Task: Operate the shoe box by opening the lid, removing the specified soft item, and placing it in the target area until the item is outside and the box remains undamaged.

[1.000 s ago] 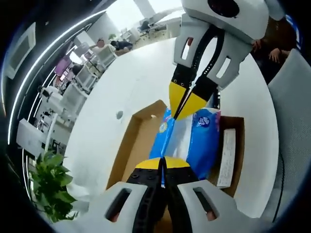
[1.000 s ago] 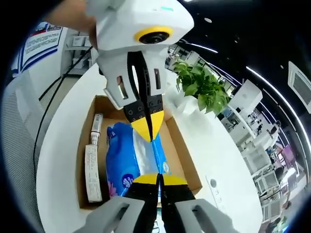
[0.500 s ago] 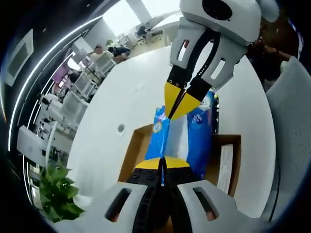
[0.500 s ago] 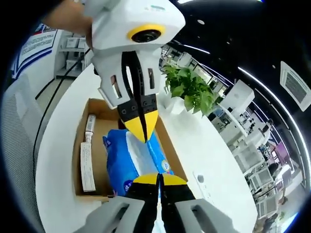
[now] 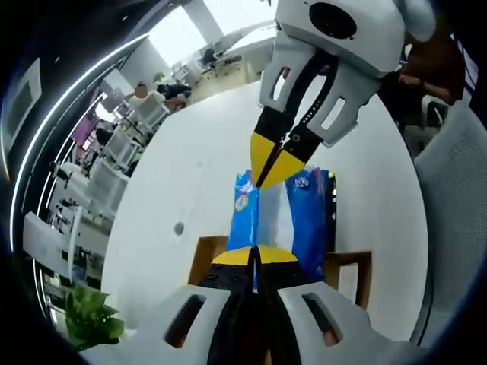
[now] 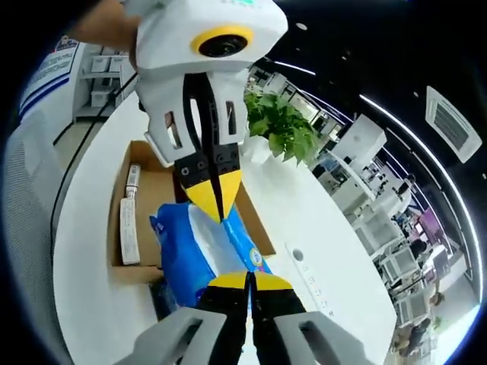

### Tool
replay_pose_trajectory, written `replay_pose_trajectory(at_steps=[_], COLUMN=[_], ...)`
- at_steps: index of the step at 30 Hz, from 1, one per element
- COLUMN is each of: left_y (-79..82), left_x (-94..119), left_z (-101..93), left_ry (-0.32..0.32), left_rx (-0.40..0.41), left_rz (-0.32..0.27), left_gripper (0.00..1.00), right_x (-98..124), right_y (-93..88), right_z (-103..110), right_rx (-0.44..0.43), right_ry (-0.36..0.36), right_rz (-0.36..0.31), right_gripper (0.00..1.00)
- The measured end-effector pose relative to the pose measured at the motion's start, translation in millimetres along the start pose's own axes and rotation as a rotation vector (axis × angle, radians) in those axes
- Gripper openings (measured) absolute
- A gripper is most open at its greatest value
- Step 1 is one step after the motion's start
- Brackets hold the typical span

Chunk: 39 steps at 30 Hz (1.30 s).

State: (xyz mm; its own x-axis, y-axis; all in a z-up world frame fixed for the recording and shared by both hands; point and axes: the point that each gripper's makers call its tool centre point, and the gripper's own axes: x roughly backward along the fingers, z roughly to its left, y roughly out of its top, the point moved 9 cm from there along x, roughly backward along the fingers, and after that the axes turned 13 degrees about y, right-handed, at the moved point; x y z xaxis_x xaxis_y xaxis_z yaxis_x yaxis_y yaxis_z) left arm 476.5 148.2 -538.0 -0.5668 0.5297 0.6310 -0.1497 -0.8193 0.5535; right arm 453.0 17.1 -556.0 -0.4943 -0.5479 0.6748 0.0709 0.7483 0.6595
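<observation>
- An open office is curving around the scene: rows of desks with monitors are running into the distance, and a white round table (image 5: pixel 205 160) is carrying everything.
- A leafy potted plant (image 6: pixel 283 129) is standing near the table's far edge in the right gripper view; in the left gripper view only part of its foliage is peeking in at the lower left.
- The open cardboard shoe box (image 6: pixel 160 196) is sitting on the table, its lid nowhere to be made out; in the left gripper view just two brown strips of its wall are showing either side of the jaws.
- A long white packet (image 6: pixel 125 228) is lying inside the box along one side wall; its print is too small to read.
- The blue tissue pack (image 6: pixel 209 247) is hanging between the two grippers, one end over the box's edge and the other out past it; whether its underside is touching anything is hidden.
- The left gripper (image 6: pixel 215 207) is pinching one end of the pack, jaws pressed together on the wrapper.
- The right gripper (image 5: pixel 268 172) is nipping the opposite end, its yellow tips closed on the plastic.
- A person's hand (image 6: pixel 103 23) is gripping the left gripper's body, cut off at the top.
- A small round fitting (image 5: pixel 178 227) is sitting in the tabletop near the box.
</observation>
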Motion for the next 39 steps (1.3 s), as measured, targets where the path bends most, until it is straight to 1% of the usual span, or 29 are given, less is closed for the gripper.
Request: replay_pose_trajectory(at_steps=[6,15,29,39], left_y=[14.8,37.1,66.8,82.0], left_x=[-9.9,-23.7,-46.1,-60.9], left_z=[-4.5,-10.2,-21.2,-32.6], left_ry=[-0.017,-0.042,-0.082,-0.107], left_rx=[-0.017,-0.041,-0.067,-0.075], left_rz=[-0.014,-0.033,-0.061,-0.077], left_gripper=[0.00,0.00,0.00,0.00], right_x=[11.1,26.6,47.3,57.2], right_y=[-14.8,-34.4,-64.6,-82.9], right_z=[-1.8,-5.1,-11.3,-11.6], right_rx=[-0.019,-0.061,-0.101,-0.132], right_ry=[-0.026,-0.065,-0.115,-0.138], right_rz=[0.017,0.025,0.054,0.074], right_gripper=[0.00,0.00,0.00,0.00])
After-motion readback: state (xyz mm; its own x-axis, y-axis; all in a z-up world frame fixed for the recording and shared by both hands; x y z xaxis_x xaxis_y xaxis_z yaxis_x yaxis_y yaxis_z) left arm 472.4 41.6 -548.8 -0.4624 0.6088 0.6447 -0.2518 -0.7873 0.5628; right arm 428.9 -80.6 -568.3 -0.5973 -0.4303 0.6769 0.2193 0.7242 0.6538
